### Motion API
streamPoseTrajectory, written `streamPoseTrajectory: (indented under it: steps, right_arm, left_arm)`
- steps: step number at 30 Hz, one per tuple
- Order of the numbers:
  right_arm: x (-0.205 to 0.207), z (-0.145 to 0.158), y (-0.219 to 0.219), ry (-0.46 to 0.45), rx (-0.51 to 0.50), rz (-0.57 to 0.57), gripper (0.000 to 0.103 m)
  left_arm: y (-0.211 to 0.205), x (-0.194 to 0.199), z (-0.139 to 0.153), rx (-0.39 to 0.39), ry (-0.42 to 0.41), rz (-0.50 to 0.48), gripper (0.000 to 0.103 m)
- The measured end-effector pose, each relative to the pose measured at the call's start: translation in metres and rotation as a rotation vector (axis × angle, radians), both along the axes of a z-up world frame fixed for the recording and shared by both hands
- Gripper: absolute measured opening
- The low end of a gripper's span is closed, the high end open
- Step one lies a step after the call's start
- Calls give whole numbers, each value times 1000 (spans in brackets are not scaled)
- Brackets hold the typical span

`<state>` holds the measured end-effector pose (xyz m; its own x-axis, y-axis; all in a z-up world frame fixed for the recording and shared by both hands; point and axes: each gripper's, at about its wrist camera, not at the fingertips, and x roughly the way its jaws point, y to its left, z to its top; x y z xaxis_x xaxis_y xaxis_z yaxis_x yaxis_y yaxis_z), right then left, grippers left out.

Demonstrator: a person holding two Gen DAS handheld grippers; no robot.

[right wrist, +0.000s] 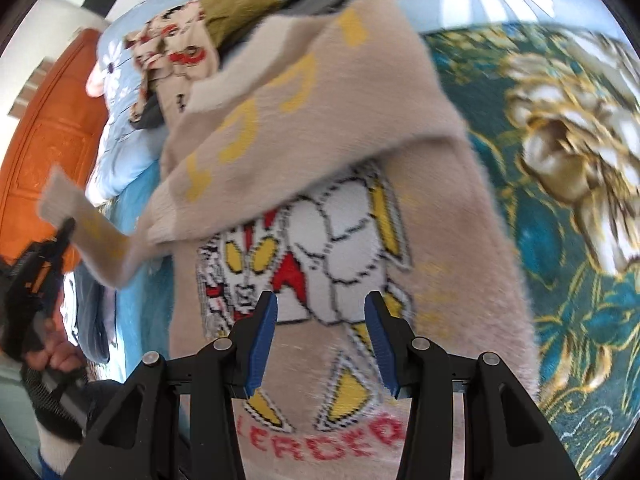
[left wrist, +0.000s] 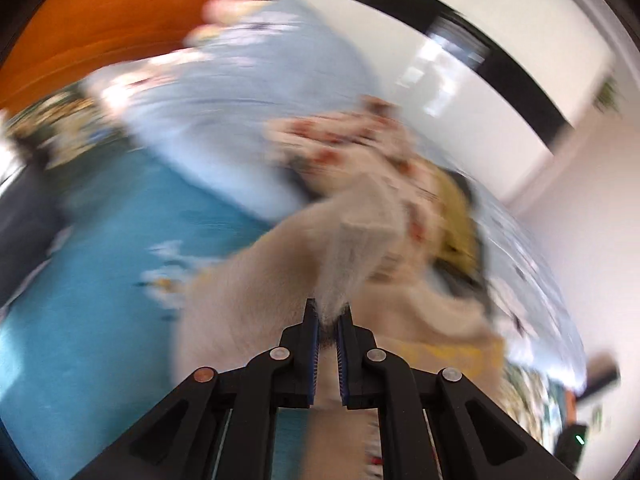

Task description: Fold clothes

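Sleeve cloth of the beige sweater (left wrist: 304,264) fills the left wrist view: the left gripper (left wrist: 329,320) has its jaws nearly together on a fuzzy fold of the cuff, which bunches up straight ahead of the fingertips. From there the sleeve runs forward and to the right toward a heap of other clothes (left wrist: 360,140) lying beyond the gripper, with the teal bedspread (left wrist: 100,280) below and to its left. Heavy blur hides finer detail.

Through the right wrist view, the right gripper (right wrist: 321,336) stands wide open with nothing between its jaws, hovering just above the sweater's body (right wrist: 460,260), whose cartoon print (right wrist: 320,248) sits directly ahead of the fingertips. The sweater's long axis runs away from this gripper toward the pile (right wrist: 240,12) at the far end. One sleeve (right wrist: 280,100) is folded across the chest; the other stretches out to the far left, where the left gripper (right wrist: 64,228) pinches its cuff. My judgement: that held sleeve must travel rightward across the body, so the left hand leads and the right is placed to pin the torso.
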<state>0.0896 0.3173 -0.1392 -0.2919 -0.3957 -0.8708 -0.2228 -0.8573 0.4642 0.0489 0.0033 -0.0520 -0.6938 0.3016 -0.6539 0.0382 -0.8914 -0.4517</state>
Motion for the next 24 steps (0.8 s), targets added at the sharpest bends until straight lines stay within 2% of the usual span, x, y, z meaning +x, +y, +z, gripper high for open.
streamPoseTrajectory:
  steps: [3,6,8,12,14,17,18,20,21,22,24]
  right_arm:
    - [3,1,9,2,-10,-30,47]
    - [6,8,18,12,-6,-52,47]
    - [10,10,24,16,1,-63,47]
    - [20,10,37,4,10,-103,47]
    - [24,9,42,-3,11,-122,47]
    - [27,9,46,-2,8,-139,47]
    - [27,10,46,0,8,-142,47]
    - [27,11,46,7,7,-143,47]
    - [27,11,46,10,6,-142,47]
    - [27,11,46,13,4,-142,47]
    - [25,12,46,20,-3,-142,47]
  left_arm:
    - [65,-10,19,59,25,-207,8]
    - [110,-18,25,73,14,-319,8]
    - [138,-18,21,53,-25,-383,8]
    - [171,-21,-7,33,-158,-443,8]
    - [179,-22,-26,32,-240,-435,9]
    - [183,-20,-44,38,-321,-427,12]
    - [184,-19,-47,41,-336,-432,16]
    - [183,-19,-52,70,-366,-450,33]
    - [181,-20,-53,89,-374,-453,45]
    - [174,-19,-52,122,-374,-445,51]
    - [160,-18,-48,177,-372,-430,54]
